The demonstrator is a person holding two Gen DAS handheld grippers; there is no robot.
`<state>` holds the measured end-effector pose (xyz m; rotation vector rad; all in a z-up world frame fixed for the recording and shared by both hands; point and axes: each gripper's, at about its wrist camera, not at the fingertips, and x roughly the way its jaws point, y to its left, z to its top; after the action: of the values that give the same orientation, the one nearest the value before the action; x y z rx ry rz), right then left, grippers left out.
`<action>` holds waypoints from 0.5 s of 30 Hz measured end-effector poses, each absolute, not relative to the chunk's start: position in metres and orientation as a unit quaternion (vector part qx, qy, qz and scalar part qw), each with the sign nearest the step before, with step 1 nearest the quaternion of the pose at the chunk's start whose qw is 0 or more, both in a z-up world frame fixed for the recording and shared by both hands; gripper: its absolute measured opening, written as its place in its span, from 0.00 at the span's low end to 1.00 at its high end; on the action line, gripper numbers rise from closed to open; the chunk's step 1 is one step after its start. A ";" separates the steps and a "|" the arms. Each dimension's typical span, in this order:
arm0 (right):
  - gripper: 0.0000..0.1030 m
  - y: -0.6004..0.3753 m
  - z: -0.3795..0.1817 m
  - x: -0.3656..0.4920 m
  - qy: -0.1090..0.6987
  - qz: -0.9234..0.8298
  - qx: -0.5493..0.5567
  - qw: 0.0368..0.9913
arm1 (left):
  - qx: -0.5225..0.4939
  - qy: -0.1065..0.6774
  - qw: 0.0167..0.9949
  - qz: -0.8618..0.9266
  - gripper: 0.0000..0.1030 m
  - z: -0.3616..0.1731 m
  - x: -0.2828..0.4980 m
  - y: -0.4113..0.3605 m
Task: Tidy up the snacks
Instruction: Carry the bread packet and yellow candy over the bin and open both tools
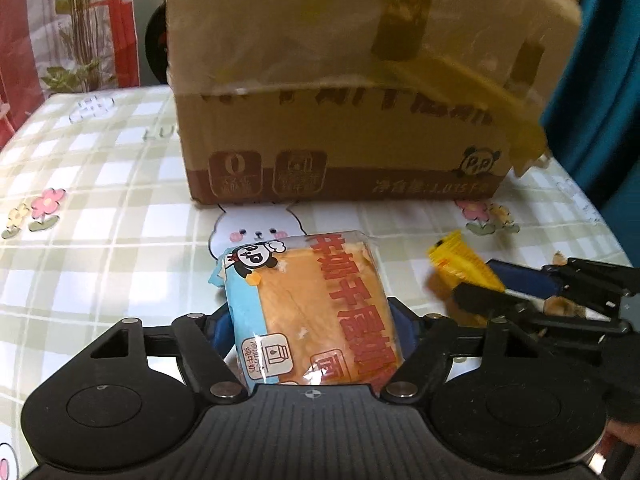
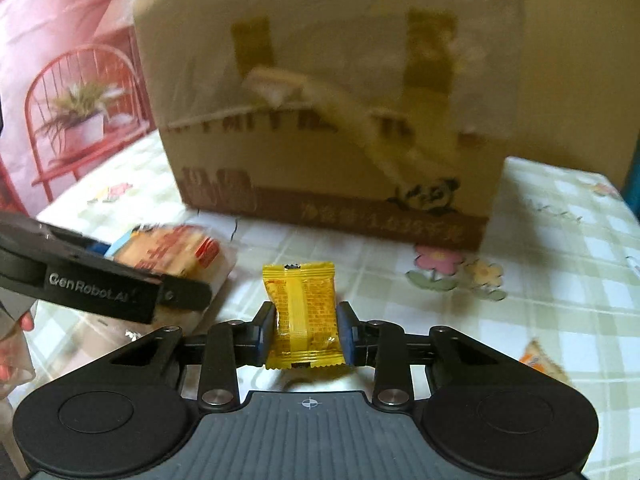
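Checked tablecloth carries a cardboard box. My left gripper pinches a bread packet; my right gripper pinches a yellow sachet.

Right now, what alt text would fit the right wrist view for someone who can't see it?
The right gripper clamps a small yellow snack packet above a checked tablecloth. A cardboard box stands behind, and at left the left gripper holds a wrapped bread snack.
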<state>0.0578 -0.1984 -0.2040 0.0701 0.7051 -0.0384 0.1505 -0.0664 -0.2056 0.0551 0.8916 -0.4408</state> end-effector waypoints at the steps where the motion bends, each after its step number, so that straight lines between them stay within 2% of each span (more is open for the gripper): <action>1: 0.29 -0.200 -0.198 0.054 0.337 -0.020 0.033 0.941 | 0.027 0.420 0.883 -0.209 0.73 -0.201 0.148 -0.064; 8: 0.29 -0.207 -0.159 0.031 0.281 -0.018 0.025 0.959 | 0.022 0.346 0.918 -0.193 0.73 -0.148 0.127 -0.045; 15: 0.29 -0.213 -0.095 0.021 0.207 -0.018 -0.002 0.978 | 0.012 0.250 0.946 -0.205 0.73 -0.076 0.116 -0.036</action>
<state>0.0208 -0.2129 -0.0946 -0.0036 0.4162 -0.0364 0.1162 -0.0357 -0.0764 0.0253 0.5082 -0.4169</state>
